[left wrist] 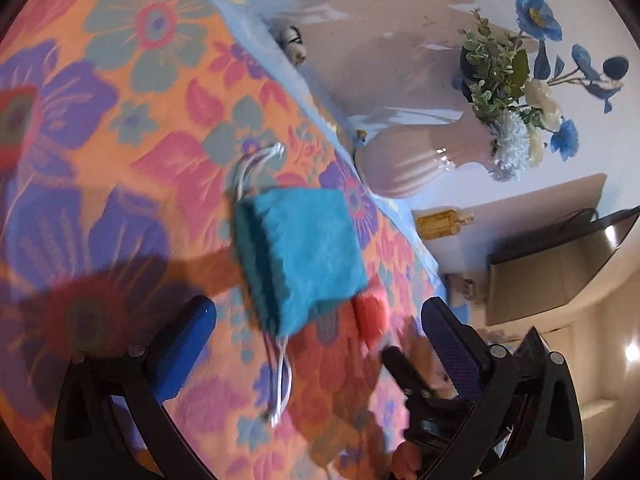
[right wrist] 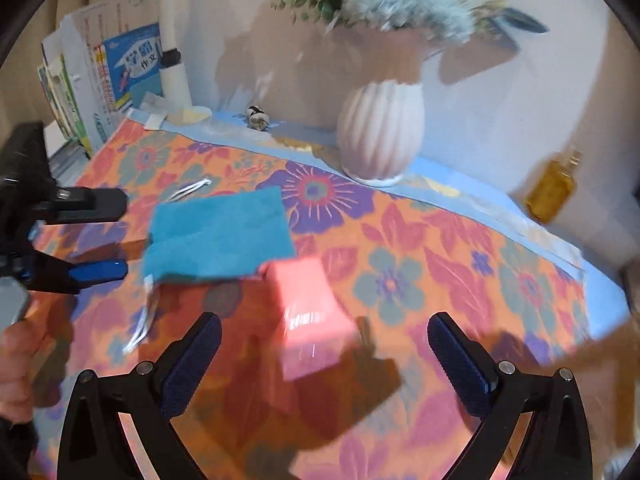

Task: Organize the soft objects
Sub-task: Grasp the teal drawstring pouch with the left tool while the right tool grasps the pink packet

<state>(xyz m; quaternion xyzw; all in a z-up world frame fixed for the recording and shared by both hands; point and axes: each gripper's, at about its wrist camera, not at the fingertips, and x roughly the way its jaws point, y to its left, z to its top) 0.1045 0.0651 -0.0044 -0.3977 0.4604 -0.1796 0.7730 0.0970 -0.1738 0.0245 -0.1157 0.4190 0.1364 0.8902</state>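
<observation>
Teal pouch (left wrist: 300,256) is lying flat on the table (left wrist: 120,128), pink block (right wrist: 308,312) touching its corner. Right hand-held gripper (right wrist: 324,360) is hovering open directly behind the block; left hand-held gripper (left wrist: 320,344) is facing the pouch, open.

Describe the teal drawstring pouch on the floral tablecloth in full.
The teal fuzzy fabric drawstring pouch is roughly square and lies flat on the orange floral tablecloth. White cords trail from both ends of its gathered edge. The pink block sits at one corner. Neither gripper touches it.
</observation>
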